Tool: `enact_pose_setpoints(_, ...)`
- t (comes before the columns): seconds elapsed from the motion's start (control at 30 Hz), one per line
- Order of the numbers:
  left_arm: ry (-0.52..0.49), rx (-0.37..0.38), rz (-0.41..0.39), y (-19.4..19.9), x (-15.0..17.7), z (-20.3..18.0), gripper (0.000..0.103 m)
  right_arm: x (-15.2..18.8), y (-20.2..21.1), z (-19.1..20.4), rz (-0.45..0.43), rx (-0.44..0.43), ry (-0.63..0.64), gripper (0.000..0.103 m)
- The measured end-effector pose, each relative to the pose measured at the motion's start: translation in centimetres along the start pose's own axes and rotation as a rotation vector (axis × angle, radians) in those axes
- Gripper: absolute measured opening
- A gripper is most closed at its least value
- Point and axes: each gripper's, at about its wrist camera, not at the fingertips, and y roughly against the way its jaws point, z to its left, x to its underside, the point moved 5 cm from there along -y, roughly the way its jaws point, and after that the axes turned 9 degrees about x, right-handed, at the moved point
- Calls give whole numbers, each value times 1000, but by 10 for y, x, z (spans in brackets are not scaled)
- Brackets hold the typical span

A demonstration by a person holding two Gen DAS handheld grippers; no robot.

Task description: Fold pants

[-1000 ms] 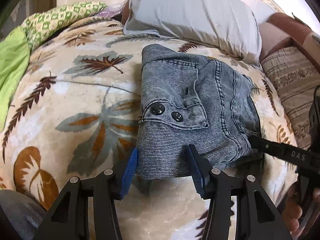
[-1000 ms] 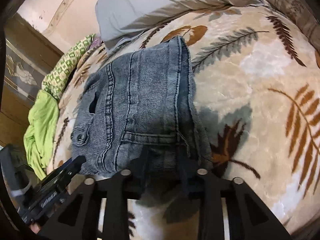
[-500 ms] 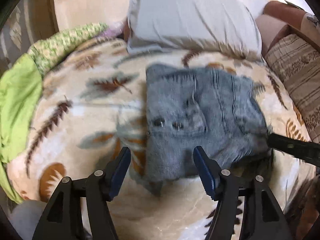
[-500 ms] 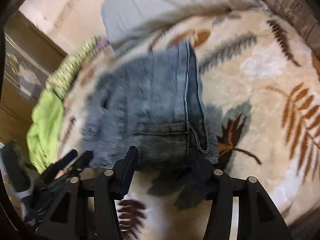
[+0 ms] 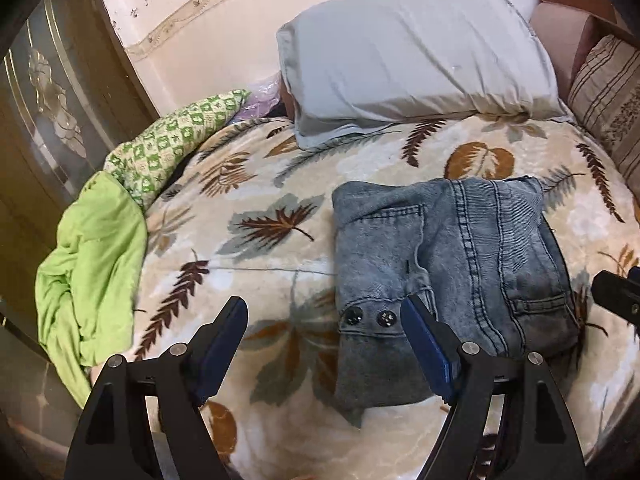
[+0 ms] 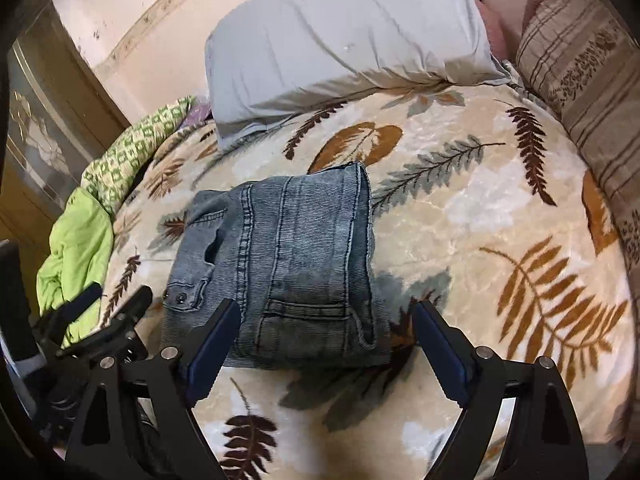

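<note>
Evidently the faded blue denim pants (image 5: pixel 448 280) were laid folded on the leaf-patterned bed blanket (image 6: pixel 460 216), just ahead of both jaws, spread and empty. Were the bundle brushed by the left gripper (image 5: pixel 324 344) or right gripper (image 6: pixel 326 344), the loose top layer could be unfolded.

A leaf-print blanket (image 5: pixel 260 264) covers the bed. A grey pillow (image 5: pixel 416 60) lies at the far side, a striped cushion (image 5: pixel 608 96) far right; green cloth (image 5: pixel 92 264) and a checked green cloth (image 5: pixel 168 148) lie bunched at the left edge, beside a wooden cabinet (image 5: pixel 48 100)
</note>
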Motion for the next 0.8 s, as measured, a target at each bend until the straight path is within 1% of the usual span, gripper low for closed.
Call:
enact_pose_setpoints(0.17, 10, -26, 24, -7, -5, 1, 79, -5, -1, -6, -3, -2, -10, 89)
enact_pose_setpoints(0.3, 0, -42, 40, -12, -7, 2, 79, -5, -2, -1, -2, 1, 21, 89)
enact_pose_setpoints(0.53, -6, -51, 43, -15, -8, 5, 79, -5, -3, 8, 0, -6, 46, 89)
enact_pose_setpoints(0.63, -1, -43, 50, -16, -10, 5, 79, -7, -4, 8, 1, -2, 46, 89)
enact_pose_setpoints(0.7, 5, -47, 39, -16, -11, 7, 79, -7, -4, 6, 1, -1, 44, 89)
enact_pose_setpoints(0.73, 6, -30, 28, -15, -12, 7, 77, -8, -4, 6, 1, 1, 43, 89)
enact_pose_setpoints(0.8, 19, -1, 33, -17, -12, 7, 77, -8, -4, 5, 3, 3, 40, 89)
